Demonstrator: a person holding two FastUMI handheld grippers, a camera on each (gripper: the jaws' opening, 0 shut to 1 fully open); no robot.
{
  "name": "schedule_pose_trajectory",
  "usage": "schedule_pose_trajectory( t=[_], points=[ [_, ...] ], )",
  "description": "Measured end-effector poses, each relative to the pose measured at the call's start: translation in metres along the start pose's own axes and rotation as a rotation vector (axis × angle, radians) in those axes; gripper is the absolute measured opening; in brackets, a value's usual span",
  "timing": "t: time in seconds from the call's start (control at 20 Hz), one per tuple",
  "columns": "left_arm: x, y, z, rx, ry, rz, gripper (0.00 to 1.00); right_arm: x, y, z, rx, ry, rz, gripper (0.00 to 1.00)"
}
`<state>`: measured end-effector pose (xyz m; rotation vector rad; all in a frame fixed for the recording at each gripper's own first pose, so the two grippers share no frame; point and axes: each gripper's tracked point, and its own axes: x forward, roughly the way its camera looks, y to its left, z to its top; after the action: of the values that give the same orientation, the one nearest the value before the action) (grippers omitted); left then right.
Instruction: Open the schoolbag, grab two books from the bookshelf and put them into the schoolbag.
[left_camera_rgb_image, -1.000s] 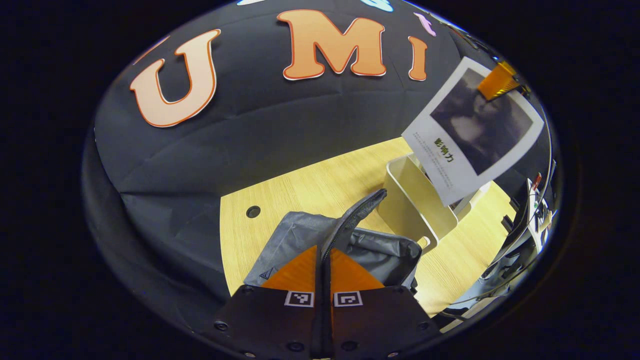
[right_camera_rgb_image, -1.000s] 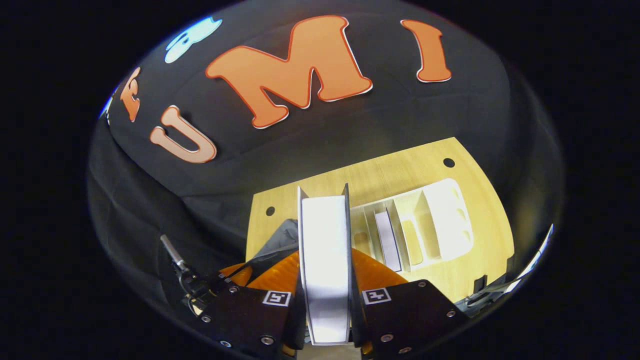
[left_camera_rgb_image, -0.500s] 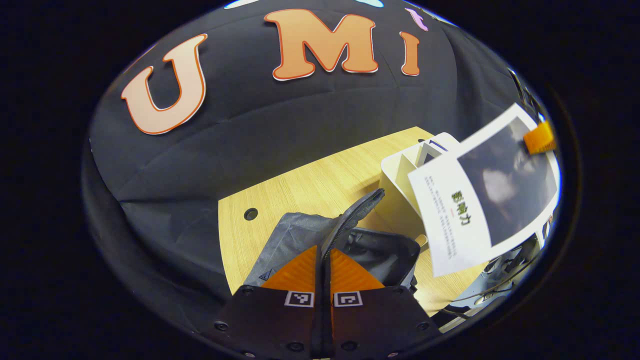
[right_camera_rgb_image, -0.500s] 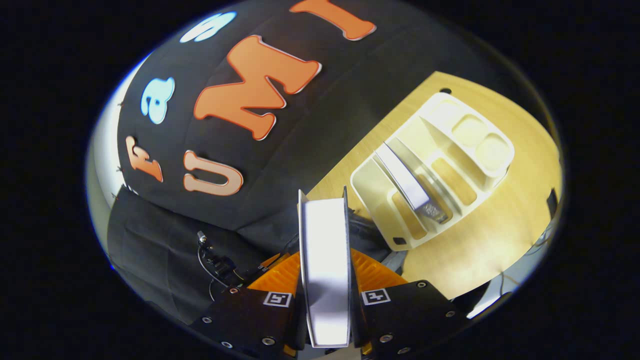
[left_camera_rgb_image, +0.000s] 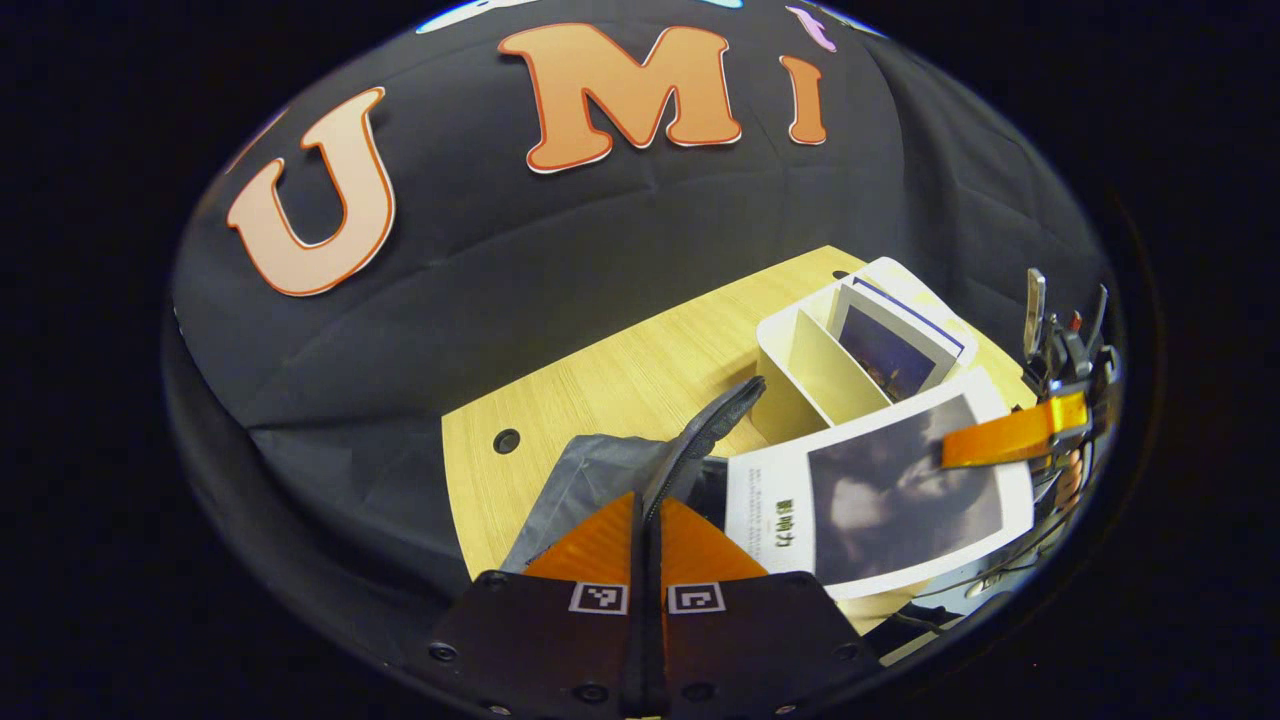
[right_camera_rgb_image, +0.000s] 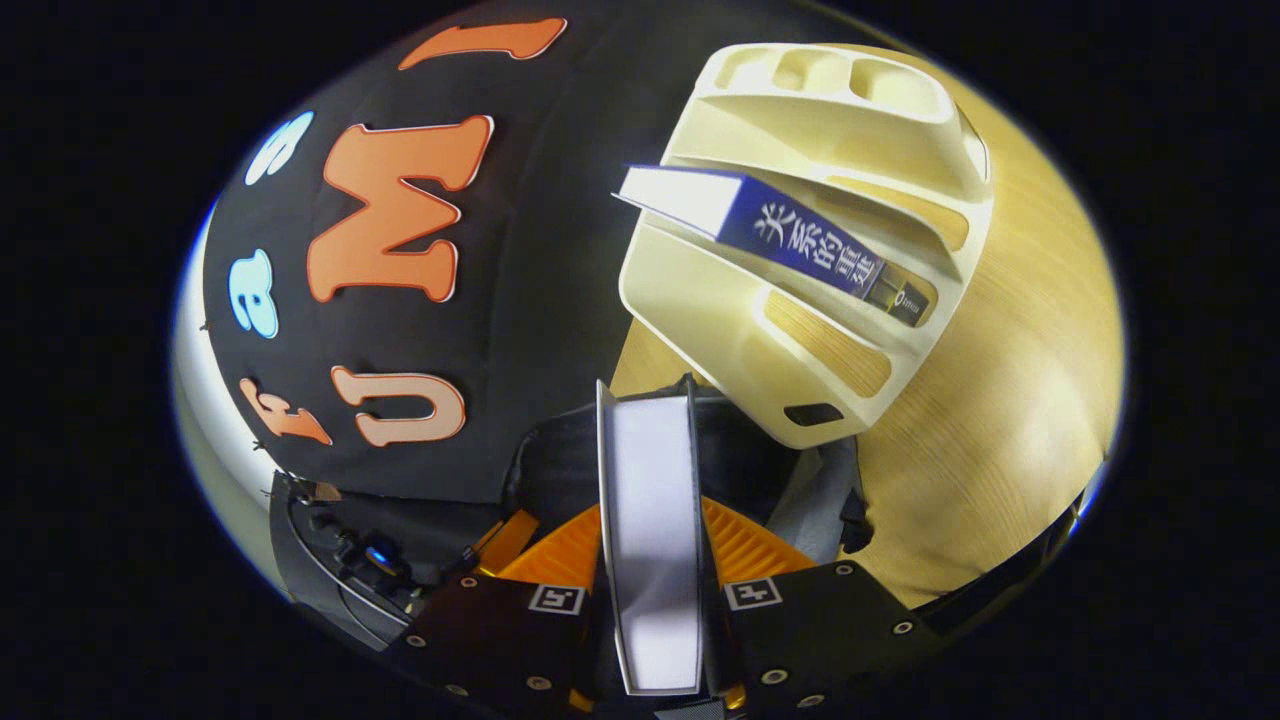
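Nearest to me, my left gripper (left_camera_rgb_image: 647, 520) had its fingers pressed together on the zipper edge of the schoolbag (left_camera_rgb_image: 590, 478), pinching that strip of dark fabric and holding it up so the mouth stood open. I judged the opening step done on that evidence.

Just past it, the first book (left_camera_rgb_image: 880, 505) hung over the open bag, cover facing the left gripper view, one corner dipping toward the opening. My right gripper (right_camera_rgb_image: 650, 545) was clamped across that book, both fingers on its covers, the white page edge running up between them in the right gripper view. In the left gripper view that same gripper showed at the book's far edge. The book looked above the mouth, not yet inside; whether its lower corner had touched the lining I couldn't tell.

Beyond the bag, on the wooden table (left_camera_rgb_image: 620, 375), the cream bookshelf (right_camera_rgb_image: 800, 360) stood just beside the bag. A second book (right_camera_rgb_image: 800, 245), with a blue spine, leaned in one of its slots, untouched.

So I reckoned the task roughly half through: bag open, one book lifted and about to go in. Left to do: lower and release this book, then fetch the blue one and put it in too.
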<state>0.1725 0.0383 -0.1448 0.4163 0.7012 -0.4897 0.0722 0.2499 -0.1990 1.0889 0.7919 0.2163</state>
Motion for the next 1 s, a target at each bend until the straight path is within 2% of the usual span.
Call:
schedule_pose_trajectory(
  t=[0.25,0.5,0.6,1.0],
  points=[
    [-0.002,-0.001,0.004,0.002,-0.004,-0.011,0.01,0.048,-0.008,-0.010,0.022,-0.018,-0.028,0.36],
    [-0.005,-0.010,0.005,0.006,-0.006,-0.035,0.00,0.094,-0.010,-0.022,0.020,-0.034,-0.097,0.36],
    [-0.004,-0.011,0.007,0.016,-0.014,-0.034,0.00,0.113,-0.003,-0.026,0.003,-0.048,-0.081,0.36],
    [-0.004,-0.008,0.005,0.016,-0.015,-0.036,0.01,0.139,0.001,-0.034,-0.066,-0.086,-0.114,0.36]
  ],
)
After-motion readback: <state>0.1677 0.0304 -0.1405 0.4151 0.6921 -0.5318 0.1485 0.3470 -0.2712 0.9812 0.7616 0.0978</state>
